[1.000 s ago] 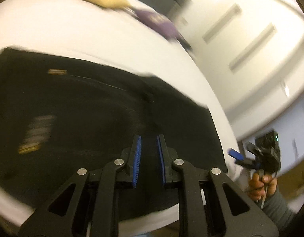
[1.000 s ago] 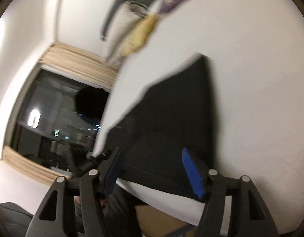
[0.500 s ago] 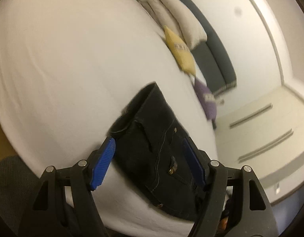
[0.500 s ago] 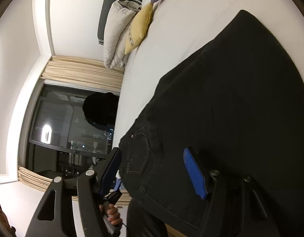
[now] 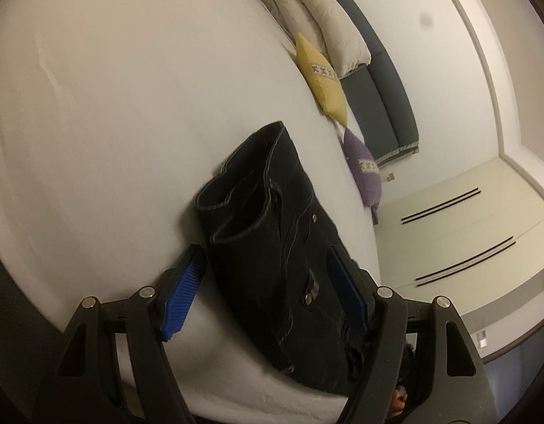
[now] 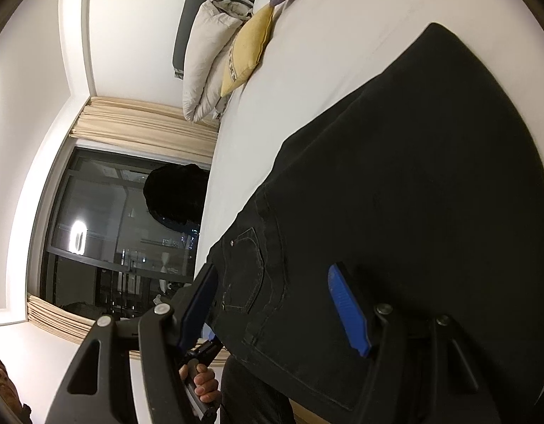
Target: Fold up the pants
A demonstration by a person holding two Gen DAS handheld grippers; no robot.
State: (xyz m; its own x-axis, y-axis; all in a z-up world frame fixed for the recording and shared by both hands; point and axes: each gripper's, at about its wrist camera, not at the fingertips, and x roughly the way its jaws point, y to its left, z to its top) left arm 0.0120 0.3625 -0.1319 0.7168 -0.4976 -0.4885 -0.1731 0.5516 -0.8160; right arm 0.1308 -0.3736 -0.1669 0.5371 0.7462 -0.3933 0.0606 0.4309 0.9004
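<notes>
Black jeans [image 5: 282, 247] lie folded in a thick stack near the front edge of a white bed [image 5: 113, 123]; the leg hems curl open on top. My left gripper [image 5: 268, 289] is open and empty, its blue pads on either side of the stack, above it. In the right wrist view the jeans [image 6: 413, 194] fill the frame, back pocket showing. My right gripper [image 6: 275, 304] is open and empty over the pocket area.
White pillows [image 5: 318, 17], a yellow cushion [image 5: 321, 77] and a purple cushion [image 5: 365, 169] line the dark headboard [image 5: 378, 81]. A dark window [image 6: 123, 229] with curtains is beyond the bed in the right wrist view. The other hand and gripper handle [image 6: 201, 378] show below.
My left gripper opened from nearly shut and pulled back from the cloth, so the whole folded stack is in view. My right gripper stayed open and moved closer over the jeans.
</notes>
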